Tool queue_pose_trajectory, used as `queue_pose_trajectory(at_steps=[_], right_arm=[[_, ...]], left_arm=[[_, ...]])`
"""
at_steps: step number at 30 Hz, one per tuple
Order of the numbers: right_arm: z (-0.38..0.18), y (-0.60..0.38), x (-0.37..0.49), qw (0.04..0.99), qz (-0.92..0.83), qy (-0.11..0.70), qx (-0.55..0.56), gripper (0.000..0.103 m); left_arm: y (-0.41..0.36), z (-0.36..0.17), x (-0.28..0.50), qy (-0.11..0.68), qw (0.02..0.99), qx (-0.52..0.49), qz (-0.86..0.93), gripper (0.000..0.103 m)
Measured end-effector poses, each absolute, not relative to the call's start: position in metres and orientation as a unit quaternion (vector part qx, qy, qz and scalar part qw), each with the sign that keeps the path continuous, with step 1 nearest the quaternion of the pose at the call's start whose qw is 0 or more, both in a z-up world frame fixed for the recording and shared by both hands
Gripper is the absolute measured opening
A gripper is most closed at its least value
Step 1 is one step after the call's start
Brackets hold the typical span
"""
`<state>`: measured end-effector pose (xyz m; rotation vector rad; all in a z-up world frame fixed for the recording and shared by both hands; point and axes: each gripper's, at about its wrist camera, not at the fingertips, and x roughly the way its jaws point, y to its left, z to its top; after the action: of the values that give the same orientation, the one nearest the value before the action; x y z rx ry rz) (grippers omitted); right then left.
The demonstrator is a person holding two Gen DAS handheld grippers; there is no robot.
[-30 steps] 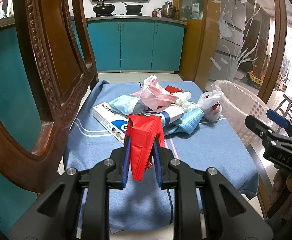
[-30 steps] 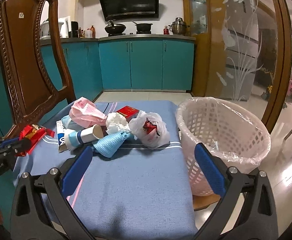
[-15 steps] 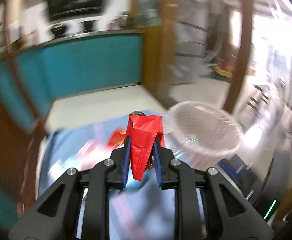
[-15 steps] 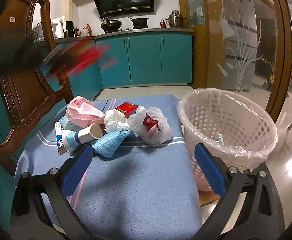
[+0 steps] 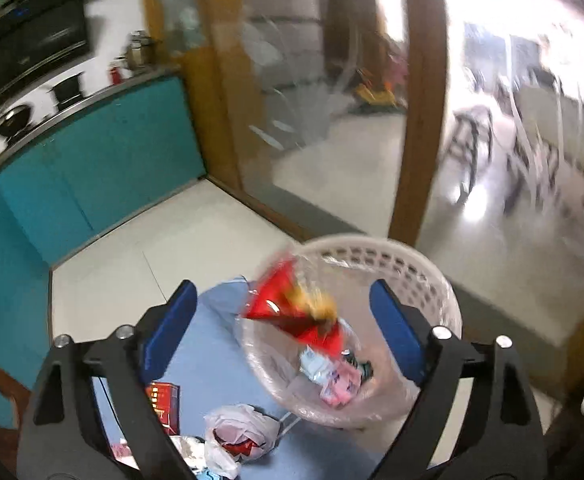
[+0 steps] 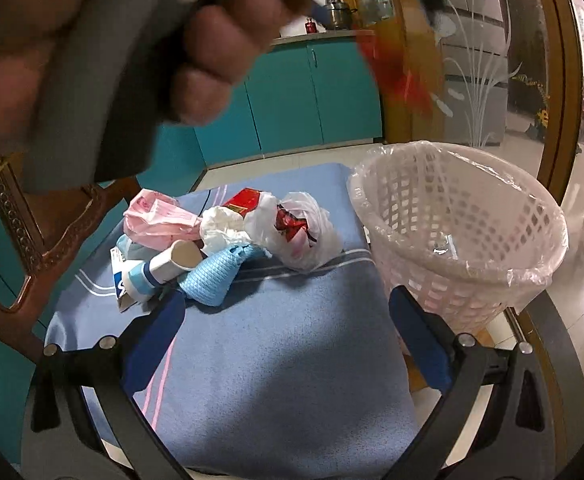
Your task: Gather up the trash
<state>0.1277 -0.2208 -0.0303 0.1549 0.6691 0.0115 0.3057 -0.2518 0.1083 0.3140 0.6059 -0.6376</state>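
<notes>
My left gripper [image 5: 282, 318] is open above the white lined basket [image 5: 428, 276]. A red snack wrapper [image 5: 292, 312] is loose in the air between its jaws, over the basket; it shows blurred in the right wrist view [image 6: 396, 68]. Several wrappers [image 5: 332, 372] lie in the basket. My right gripper [image 6: 284, 336] is open and empty, low over the blue cloth [image 6: 276, 380]. A trash pile sits further back: a pink bag [image 6: 160, 218], a white bag with red inside [image 6: 296, 228], a paper cup [image 6: 168, 266], a blue cloth piece [image 6: 216, 276].
The basket [image 6: 460, 232] stands at the cloth's right edge. A carved wooden chair back [image 6: 20, 232] rises on the left. The hand holding the left gripper [image 6: 132, 40] fills the upper left of the right wrist view. Teal cabinets stand behind.
My left gripper swung right from the pile to over the basket, opened and let go of the red wrapper, which is now falling. My right gripper stayed open and hardly moved.
</notes>
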Motion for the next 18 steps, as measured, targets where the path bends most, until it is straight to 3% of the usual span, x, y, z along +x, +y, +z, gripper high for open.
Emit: queue_pose_trajectory(at_steps=[9,18], right_arm=[[-0.029,-0.219,0.128,0.942,0.022,0.327,0.075,0.100],[-0.023,-0.203,0.122,0.945,0.029,0.321,0.051,0.100]], left_arm=[[-0.078,0.116,0.218,0.237,0.958,0.043,-0.158,0.099],[0.038,0.020,0.136,0.290,0.957,-0.030,-0.007,0.099]])
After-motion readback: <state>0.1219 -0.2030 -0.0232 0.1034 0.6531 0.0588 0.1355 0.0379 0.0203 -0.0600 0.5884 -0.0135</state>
